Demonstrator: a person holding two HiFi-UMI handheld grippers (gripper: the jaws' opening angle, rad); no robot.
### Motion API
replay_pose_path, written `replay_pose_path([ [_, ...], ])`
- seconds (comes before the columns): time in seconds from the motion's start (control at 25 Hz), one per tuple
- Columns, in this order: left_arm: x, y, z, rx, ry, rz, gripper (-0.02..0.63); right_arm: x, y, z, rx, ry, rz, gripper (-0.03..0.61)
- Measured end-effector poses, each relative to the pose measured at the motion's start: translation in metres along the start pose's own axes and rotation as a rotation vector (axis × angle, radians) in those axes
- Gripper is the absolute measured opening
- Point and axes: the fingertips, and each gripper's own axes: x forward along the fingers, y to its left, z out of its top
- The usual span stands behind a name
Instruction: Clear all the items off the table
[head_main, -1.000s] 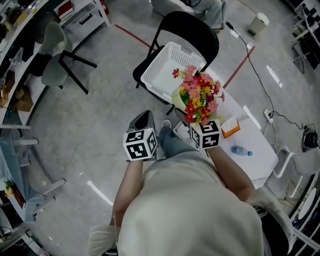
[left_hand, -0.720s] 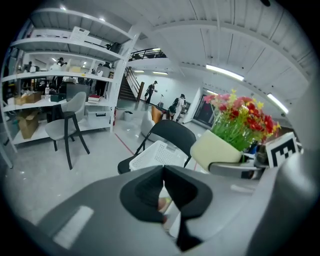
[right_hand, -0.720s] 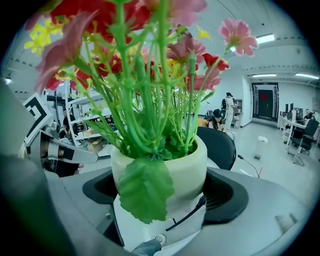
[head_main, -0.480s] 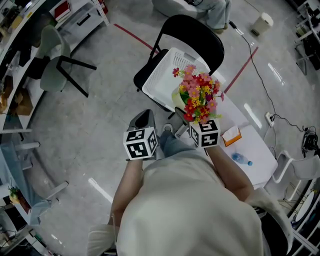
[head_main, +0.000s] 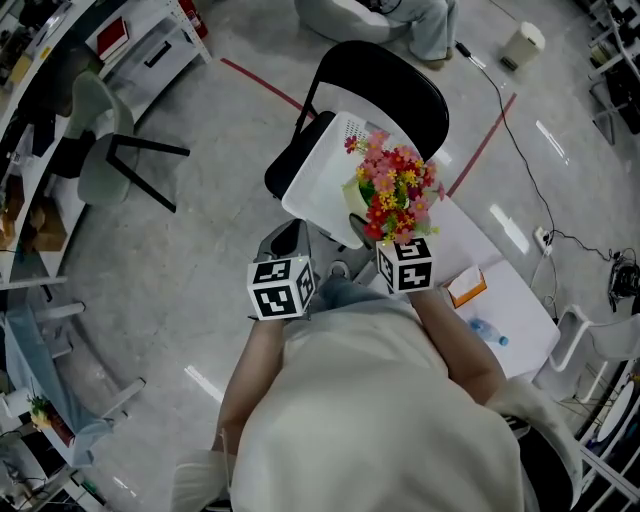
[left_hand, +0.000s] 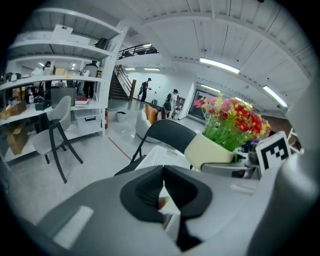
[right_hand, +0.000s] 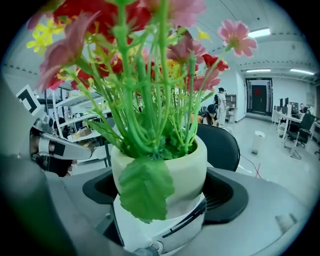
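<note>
My right gripper (head_main: 364, 222) is shut on a cream pot of red, pink and yellow artificial flowers (head_main: 392, 190), holding it upright over the near right edge of the white basket (head_main: 318, 175). The basket sits on a black folding chair (head_main: 385, 75). In the right gripper view the pot (right_hand: 165, 172) fills the space between the jaws of the gripper (right_hand: 160, 202). My left gripper (head_main: 286, 240) hangs shut and holds nothing, left of the pot above the floor. The left gripper view looks past that gripper (left_hand: 162, 172) to the pot (left_hand: 210, 150) and the basket (left_hand: 161, 156).
The white table (head_main: 510, 295) stands at the right with an orange-topped box (head_main: 467, 286) and a blue-capped bottle (head_main: 486, 331) on it. A grey office chair (head_main: 100, 140) and shelving (head_main: 140, 35) are at the left. A cable (head_main: 520, 150) runs across the floor.
The right gripper has carried the flower pot away from the table, up and left, until it overlaps the basket's edge. The left gripper has stayed put.
</note>
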Motion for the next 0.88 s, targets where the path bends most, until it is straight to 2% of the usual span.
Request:
replay_pose_path([
  [0.48,0.041,0.008,0.015,0.031,0.050,-0.051,0.009,0.036,-0.008,0.002,0.064,0.033,-0.050,0.511],
  [0.88,0.104,0.010,0.021,0.141,0.155,-0.187,0.009,0.080,-0.019,-0.011,0.131,0.080,-0.131,0.511],
])
